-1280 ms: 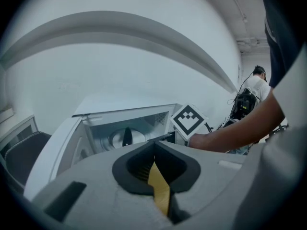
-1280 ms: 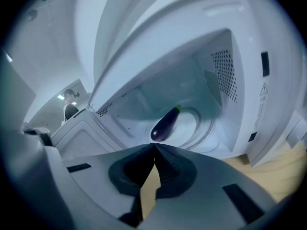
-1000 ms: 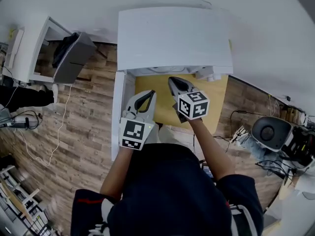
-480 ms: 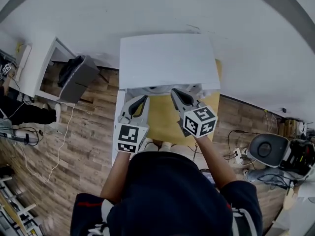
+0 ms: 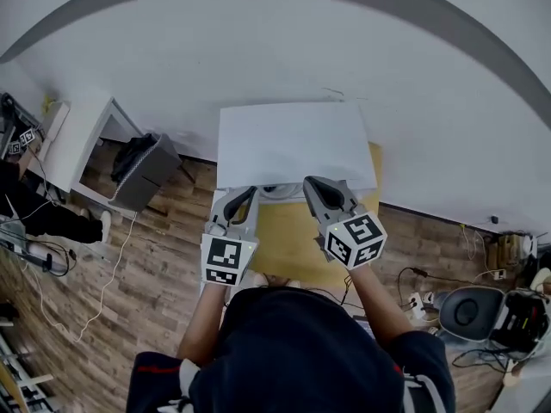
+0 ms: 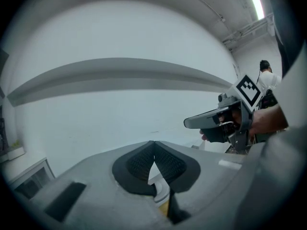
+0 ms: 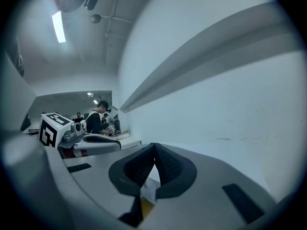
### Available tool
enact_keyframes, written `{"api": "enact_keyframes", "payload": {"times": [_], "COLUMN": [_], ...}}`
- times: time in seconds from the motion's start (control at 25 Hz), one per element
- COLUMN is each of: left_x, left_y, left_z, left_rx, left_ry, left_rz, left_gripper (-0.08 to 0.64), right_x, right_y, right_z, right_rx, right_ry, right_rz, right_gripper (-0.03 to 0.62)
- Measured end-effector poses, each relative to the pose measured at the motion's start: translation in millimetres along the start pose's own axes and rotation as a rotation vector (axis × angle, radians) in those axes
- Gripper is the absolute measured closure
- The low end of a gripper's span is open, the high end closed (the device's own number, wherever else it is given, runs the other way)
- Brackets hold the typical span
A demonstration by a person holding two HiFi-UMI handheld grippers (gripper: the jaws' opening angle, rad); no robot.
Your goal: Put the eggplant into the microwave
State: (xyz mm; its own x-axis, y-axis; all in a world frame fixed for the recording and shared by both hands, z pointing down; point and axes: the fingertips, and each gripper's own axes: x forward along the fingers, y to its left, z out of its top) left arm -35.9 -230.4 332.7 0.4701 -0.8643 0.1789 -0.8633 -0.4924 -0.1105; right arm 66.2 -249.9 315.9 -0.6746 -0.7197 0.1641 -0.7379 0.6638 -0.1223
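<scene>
Arms come first from where I stand: the person holds both tools up at chest level, side by side, pointing almost level toward the wall. The left gripper [image 5: 248,194] has its jaws pressed together at the tips with nothing between the ribbed pads. The right gripper [image 7: 154,145] is closed just the same and equally empty. Holding both up and closed like this reads to me as a rest or ready pose, clear of the work, not a reach for anything.

Below and just beyond the tips lies the yellow table [image 5: 288,239], on a wooden floor [image 5: 155,256]. The white microwave [image 5: 293,144] sits at its far edge against the pale wall [image 5: 258,67]. Only its flat top shows from above, so I cannot tell whether the door is open.

I can't see the eggplant anywhere, not on the visible strip of table or in either claw. It may be inside the oven or hidden under its top. I cannot say how it looks.
</scene>
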Motion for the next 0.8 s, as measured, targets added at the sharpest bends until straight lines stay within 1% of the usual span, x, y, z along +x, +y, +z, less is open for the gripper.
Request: {"api": "enact_keyframes", "payload": {"times": [0.32, 0.56, 0.8], "left_x": [-13, -6, -12], "left_y": [1, -3, -2], "left_z": [21, 29, 32], "left_rx": [0.022, 0.037, 0.049], "left_ry": [-0.047, -0.057, -0.062], "left_rz": [0.015, 0.017, 0.023], "left_gripper": [0.545, 0.545, 0.545], "right_x": [-9, -11, -13], "right_y": [5, -2, 2], "right_z": [14, 17, 21], "right_rx": [-0.001, -0.012, 0.002], "right_ry": [-0.061, -0.076, -0.091], "right_rz": [-0.02, -0.026, -0.024], "right_gripper": [0.581, 0.581, 0.581]}}
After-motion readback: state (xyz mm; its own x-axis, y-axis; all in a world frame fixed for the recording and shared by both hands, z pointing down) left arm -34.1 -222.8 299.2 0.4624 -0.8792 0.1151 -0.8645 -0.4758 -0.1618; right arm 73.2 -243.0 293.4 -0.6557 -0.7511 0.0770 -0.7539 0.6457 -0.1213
